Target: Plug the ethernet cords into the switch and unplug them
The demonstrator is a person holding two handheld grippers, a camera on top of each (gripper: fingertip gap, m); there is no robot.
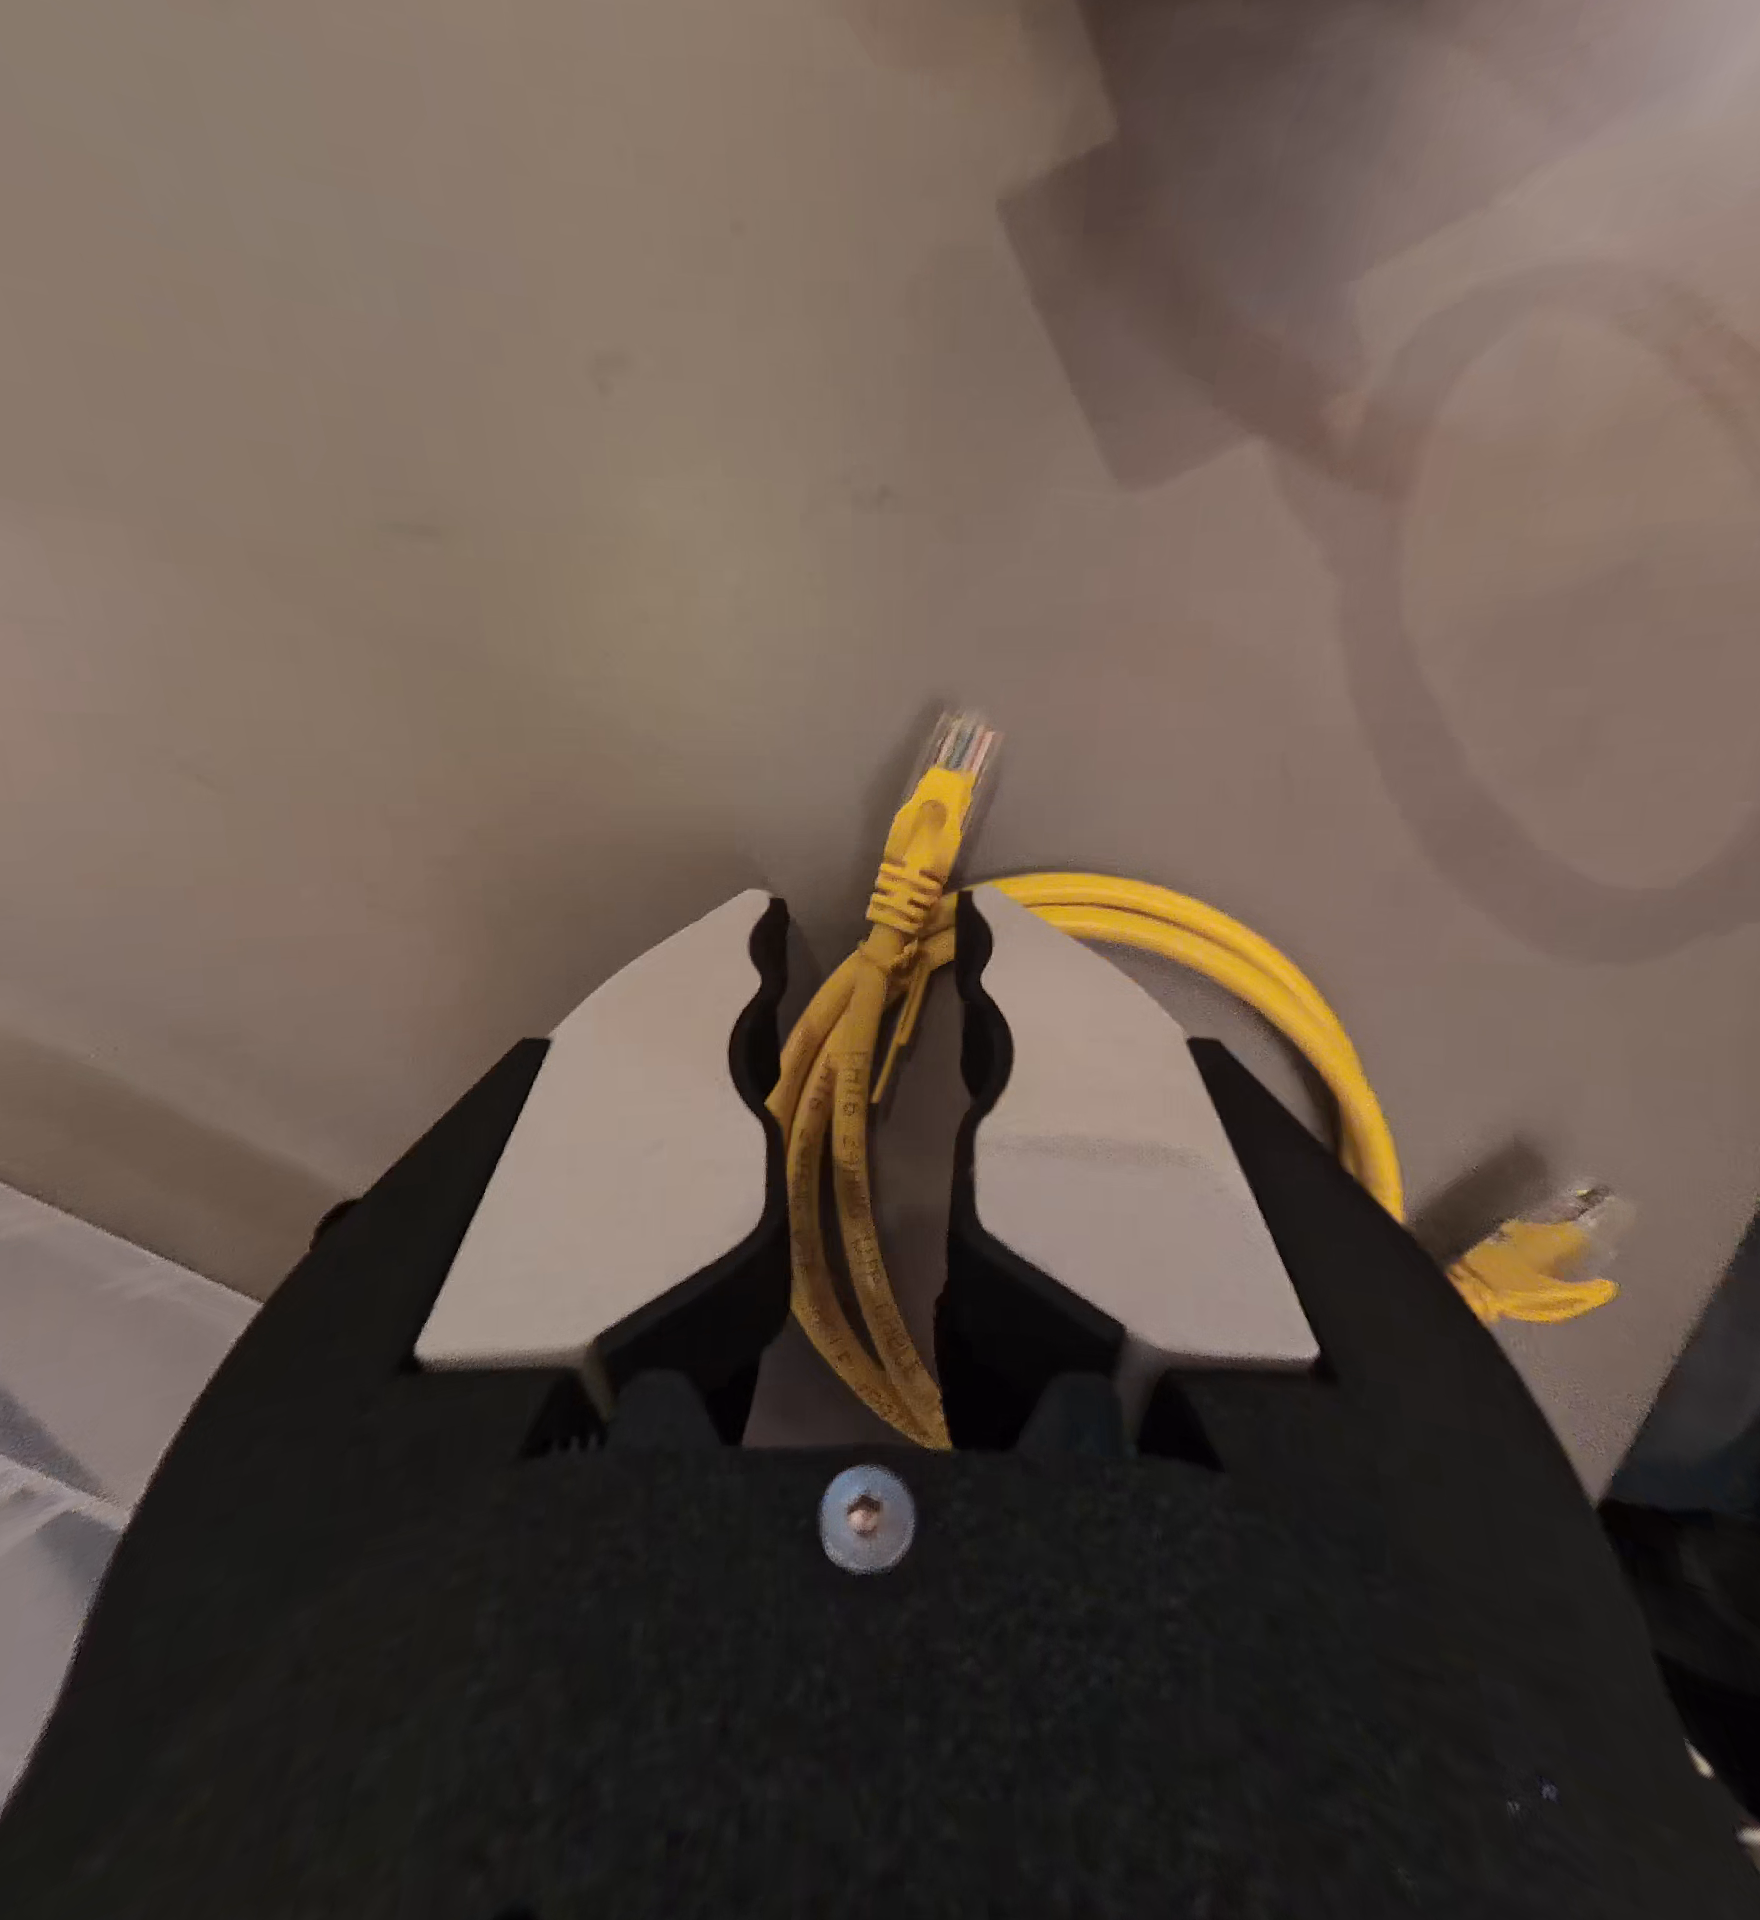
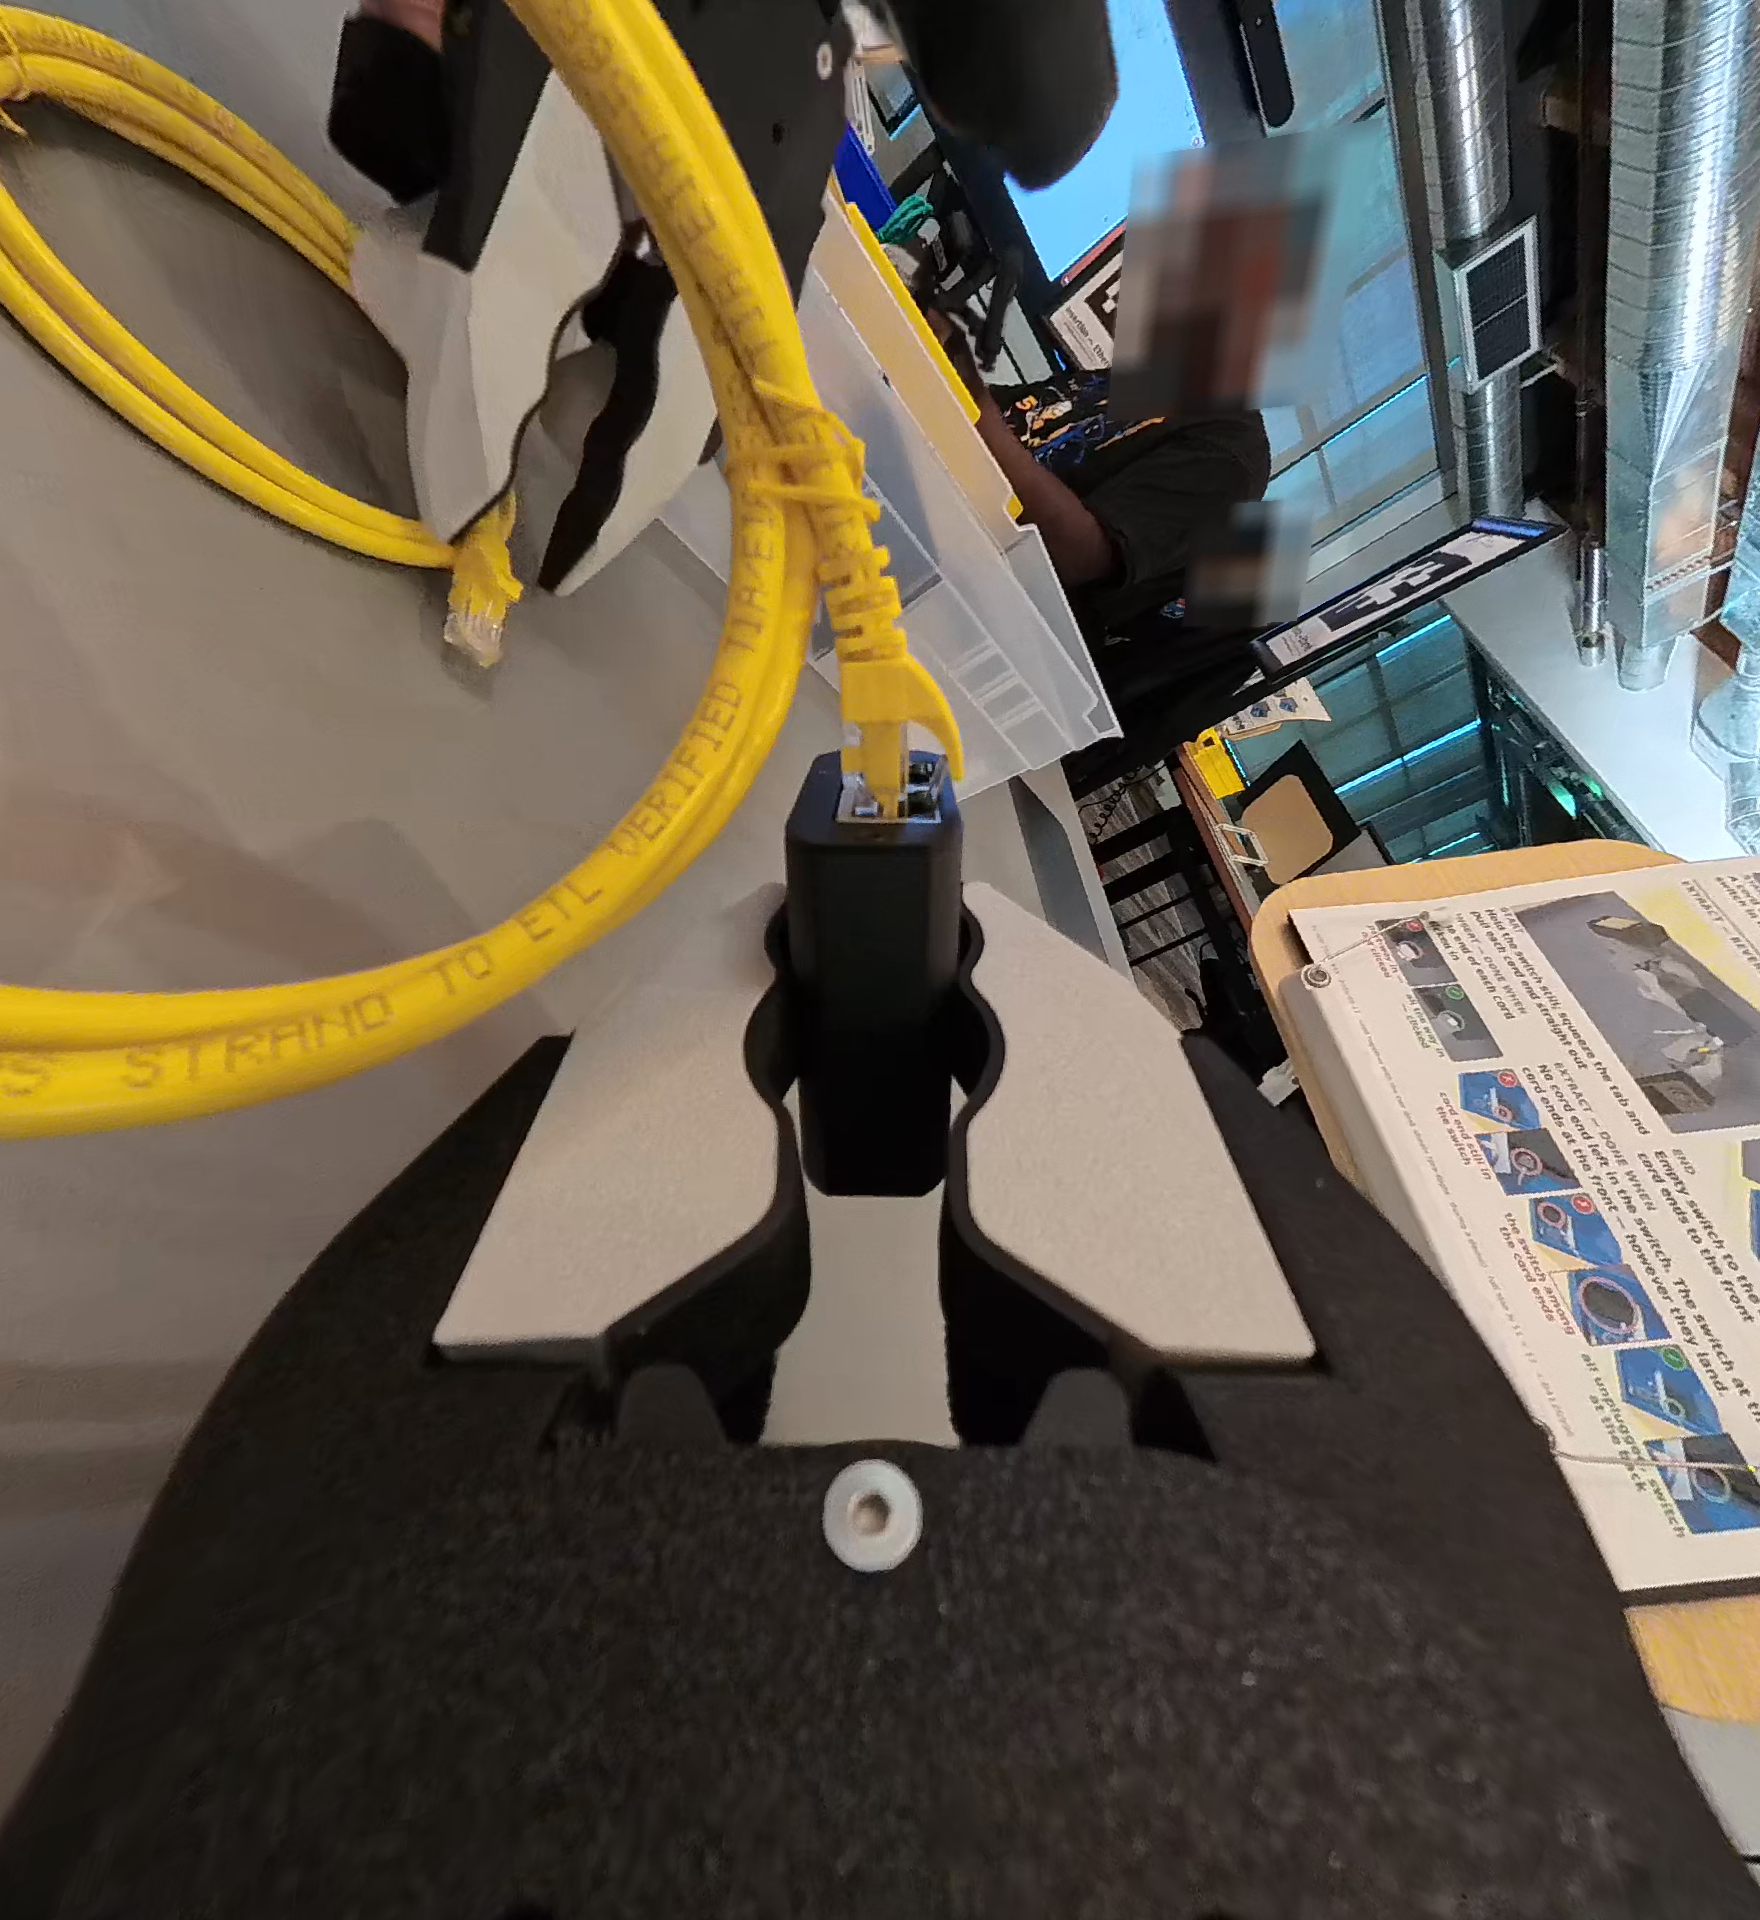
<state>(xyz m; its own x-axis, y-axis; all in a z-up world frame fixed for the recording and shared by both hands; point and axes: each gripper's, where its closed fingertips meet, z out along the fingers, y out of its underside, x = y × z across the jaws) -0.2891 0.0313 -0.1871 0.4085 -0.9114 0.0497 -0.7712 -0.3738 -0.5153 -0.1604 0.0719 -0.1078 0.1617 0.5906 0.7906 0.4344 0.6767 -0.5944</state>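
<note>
**Switch clamped in one gripper, yellow cord sitting between the other's parted fingers**

Black and narrow, the switch (image 2: 874, 997) is being squeezed by both pads of the right gripper (image 2: 871, 935), its port end pointing away beyond the fingertips. One yellow plug (image 2: 881, 717) is sitting in that port. The left gripper (image 1: 871, 914) is standing part open around the bundled yellow ethernet cord (image 1: 860, 1143), which is running between its fingers without being pinched; a free plug (image 1: 933, 800) is pointing forward past the tips.

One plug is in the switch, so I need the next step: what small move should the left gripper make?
Probably ease the left gripper forward and close on the free plug: its fingers stand open round the yellow cord, and that plug lies just beyond them.
</note>
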